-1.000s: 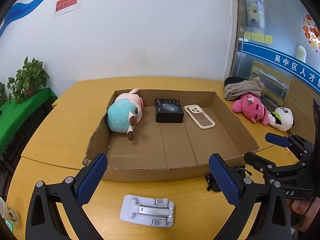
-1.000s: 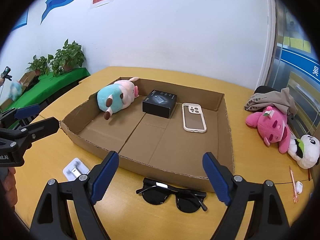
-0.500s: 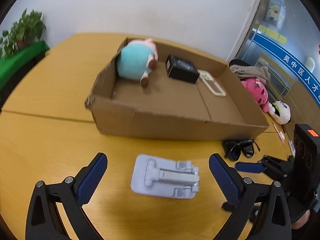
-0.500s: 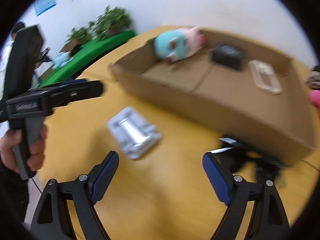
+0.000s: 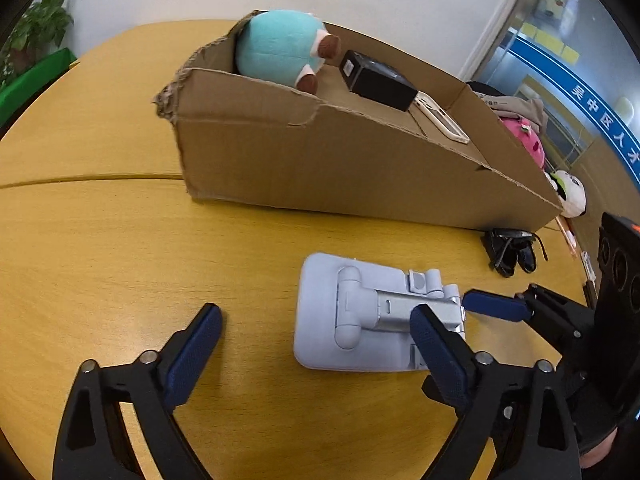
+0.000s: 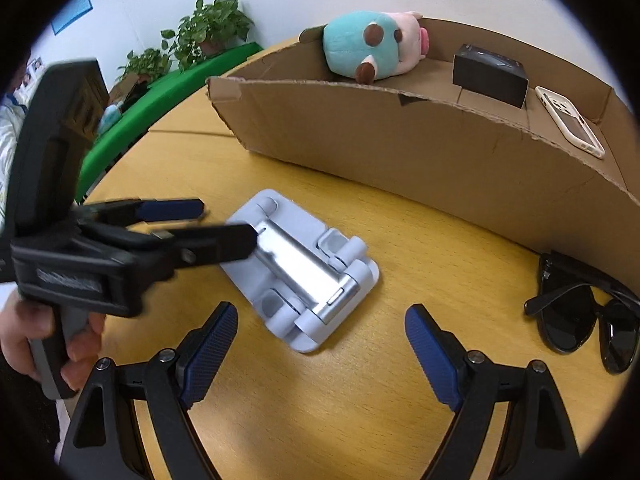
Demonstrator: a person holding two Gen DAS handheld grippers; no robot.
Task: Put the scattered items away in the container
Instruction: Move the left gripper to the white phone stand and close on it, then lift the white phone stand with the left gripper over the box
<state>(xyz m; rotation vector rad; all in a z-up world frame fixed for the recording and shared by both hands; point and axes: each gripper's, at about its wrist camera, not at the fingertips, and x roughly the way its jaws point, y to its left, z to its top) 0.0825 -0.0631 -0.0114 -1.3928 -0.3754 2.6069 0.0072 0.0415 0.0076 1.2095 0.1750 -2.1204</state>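
The left claw [image 5: 316, 334] had its blue-padded fingers spread wide apart, low over the table [image 5: 140, 248], gripping nothing. Its right finger overlapped the near right corner of the folded phone stand [image 5: 368, 316] in the left wrist view; whether it touched cannot be told. The right claw [image 6: 322, 334] was also spread wide and empty — its two fingers flanked the near end of the same stand [image 6: 308, 276], which lay flat on the table just ahead of them. From the right wrist view the left claw [image 6: 216, 228] came in from the left, a hand [image 6: 48, 344] wrapped around its grip, with one dark finger lying over the stand's far left edge.

The stand was pale grey-white with a silver hinged arm folded down along its middle, resting outside the cardboard box [image 5: 320, 160] and near its front wall. To the right, black sunglasses [image 6: 584, 312] lay folded on the table close against that wall.

Inside the box sat a teal-and-pink plush toy [image 6: 372, 46] at the left end, a black box [image 6: 490, 74] beside it, and a white phone case [image 6: 568, 122] lying flat further right. Beyond the box's right end — in the left wrist view — a pink plush [image 5: 524, 140] and a panda plush [image 5: 570, 194] rested on the table.
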